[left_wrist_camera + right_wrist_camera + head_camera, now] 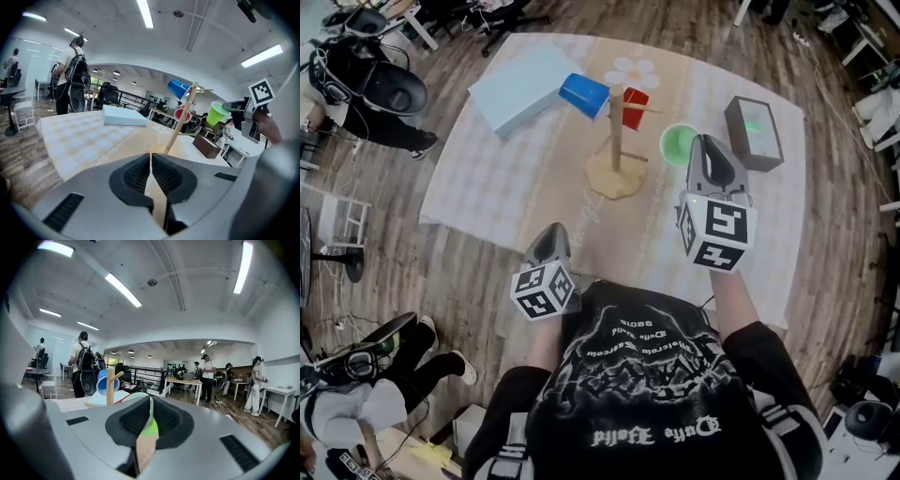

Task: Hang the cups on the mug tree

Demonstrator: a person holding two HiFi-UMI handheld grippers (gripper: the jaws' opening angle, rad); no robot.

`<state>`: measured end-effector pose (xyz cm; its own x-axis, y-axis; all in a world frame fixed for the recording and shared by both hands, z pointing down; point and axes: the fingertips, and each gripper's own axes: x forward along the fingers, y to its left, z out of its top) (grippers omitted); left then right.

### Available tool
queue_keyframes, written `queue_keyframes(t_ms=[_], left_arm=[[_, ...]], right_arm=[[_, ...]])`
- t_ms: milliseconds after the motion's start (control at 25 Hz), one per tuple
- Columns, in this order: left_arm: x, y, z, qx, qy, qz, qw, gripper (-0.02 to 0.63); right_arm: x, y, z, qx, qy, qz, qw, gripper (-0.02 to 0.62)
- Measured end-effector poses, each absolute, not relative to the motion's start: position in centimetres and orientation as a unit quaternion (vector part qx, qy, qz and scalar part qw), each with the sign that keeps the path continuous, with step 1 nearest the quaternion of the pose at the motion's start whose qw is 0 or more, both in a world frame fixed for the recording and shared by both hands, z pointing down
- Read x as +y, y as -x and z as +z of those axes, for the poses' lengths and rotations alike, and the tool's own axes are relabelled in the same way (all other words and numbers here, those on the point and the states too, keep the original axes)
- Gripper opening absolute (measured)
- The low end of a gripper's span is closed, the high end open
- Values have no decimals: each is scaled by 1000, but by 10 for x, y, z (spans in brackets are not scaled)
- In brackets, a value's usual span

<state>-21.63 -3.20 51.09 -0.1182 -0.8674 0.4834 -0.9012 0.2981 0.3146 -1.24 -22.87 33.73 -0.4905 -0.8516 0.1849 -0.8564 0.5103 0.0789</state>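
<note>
We see the right hand-held gripper [701,143] pinching the green cup [677,146] by its rim, just right of the tree [616,141]; the left hand-held gripper [552,231], farther off, is pressed together and empty.

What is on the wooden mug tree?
A blue cup and a red cup hang on the mug tree. The cups cover the spots where they catch on the pegs. The green cup is not on it: the right gripper holds its rim.

Mug tree [616,142] right of flat box [520,86]
</note>
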Motion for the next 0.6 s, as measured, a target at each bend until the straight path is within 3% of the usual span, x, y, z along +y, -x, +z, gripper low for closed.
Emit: queue_keyframes(t_ms=[600], left_arm=[[-22, 217, 508, -746, -592, 38, 303, 31]], right_arm=[[-228, 31, 289, -851, -515, -61, 82, 31]])
